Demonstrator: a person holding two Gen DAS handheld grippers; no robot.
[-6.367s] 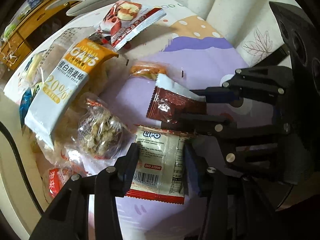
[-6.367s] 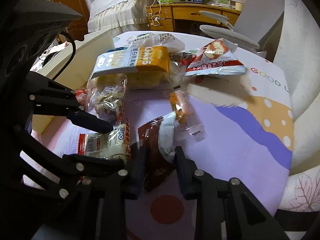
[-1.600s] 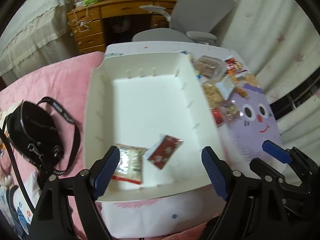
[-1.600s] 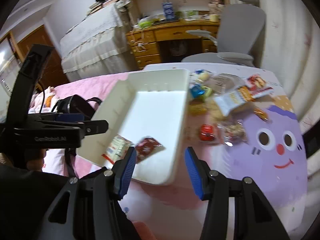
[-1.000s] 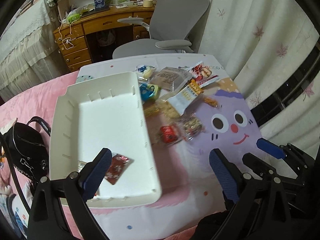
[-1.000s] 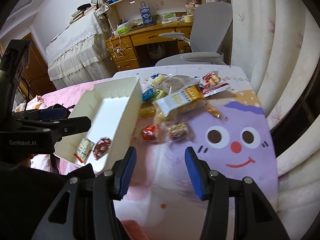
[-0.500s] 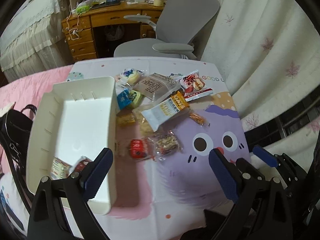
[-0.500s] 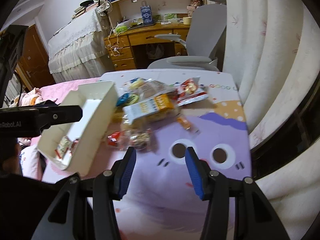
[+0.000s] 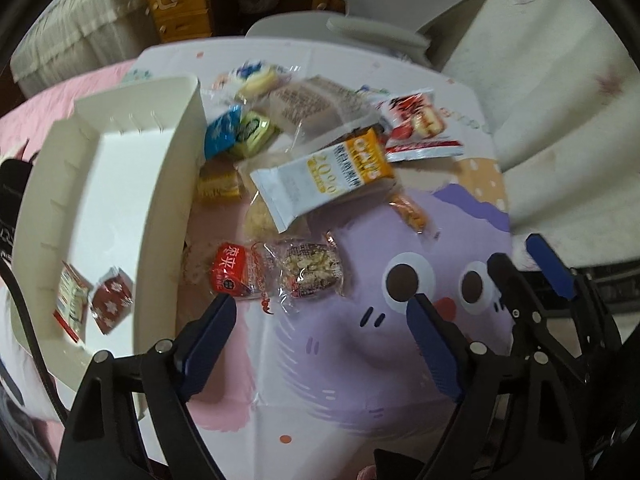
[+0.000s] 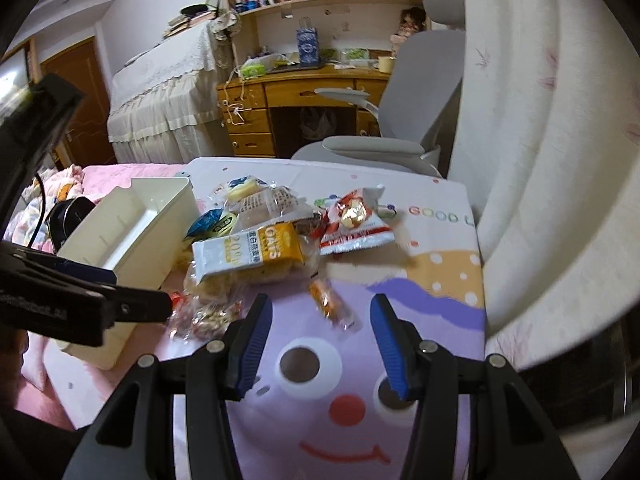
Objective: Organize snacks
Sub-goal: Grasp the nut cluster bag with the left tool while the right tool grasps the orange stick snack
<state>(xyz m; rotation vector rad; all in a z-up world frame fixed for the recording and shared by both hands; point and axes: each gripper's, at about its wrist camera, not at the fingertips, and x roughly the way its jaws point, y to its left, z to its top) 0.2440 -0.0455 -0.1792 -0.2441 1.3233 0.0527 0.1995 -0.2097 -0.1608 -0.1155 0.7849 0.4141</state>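
The left gripper (image 9: pixel 320 312) hangs above the table (image 9: pixel 280 408) with its blue-padded fingers (image 9: pixel 208 336) spread wide and nothing between them. Just beyond the tips lie a red-labelled clear packet (image 9: pixel 234 272) and, touching it on the right, a clear nut-cluster packet (image 9: pixel 312 270). The right gripper (image 10: pixel 320 336) is likewise wide open and empty, its fingers (image 10: pixel 250 344) flanking a small orange candy wrapper (image 10: pixel 330 304) that lies on the purple cartoon-face cloth (image 10: pixel 344 432) a little past the tips.

Farther out sits the main heap of snacks: a white and orange oats bar pack (image 9: pixel 328 172) lies tilted on top of a pale cracker pack, with a red and white pastry packet (image 9: pixel 420 124) to its right, a clear wrapped cake with printed text (image 9: pixel 316 104) behind it, and blue (image 9: pixel 222 132) and green (image 9: pixel 254 132) small packets beside the tray.

The white tray (image 9: pixel 168 184) stands at the left of the heap. In its near end lie two packets side by side: a cream biscuit packet with a red edge (image 9: pixel 70 300) and a dark red starred sachet (image 9: pixel 112 298).
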